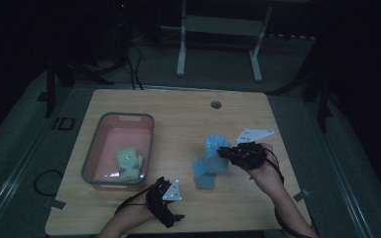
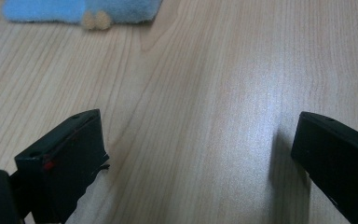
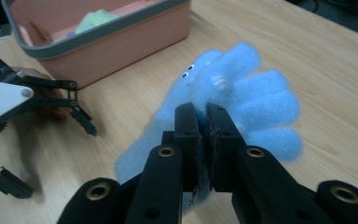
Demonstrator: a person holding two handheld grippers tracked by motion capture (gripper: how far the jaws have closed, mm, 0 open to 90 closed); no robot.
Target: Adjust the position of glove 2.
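Observation:
A fluffy blue glove-shaped toy (image 3: 242, 88) with small googly eyes hangs off the table, pinched by my right gripper (image 3: 204, 119), whose jaws are shut on its edge. From above, the same blue toy (image 1: 211, 161) hangs at the table's middle right, with the right gripper (image 1: 224, 152) at its upper right side. My left gripper (image 1: 174, 210) rests near the front edge with its jaws wide open over bare wood (image 2: 200, 140). A blue fluffy edge (image 2: 81, 10) lies ahead of it.
A pink bin with a grey rim (image 1: 93, 161) stands at the left and holds a green plush toy (image 1: 129, 163). The wooden table has a round hole (image 1: 216, 104) near its far edge. A white frame (image 1: 218, 34) stands on the floor beyond.

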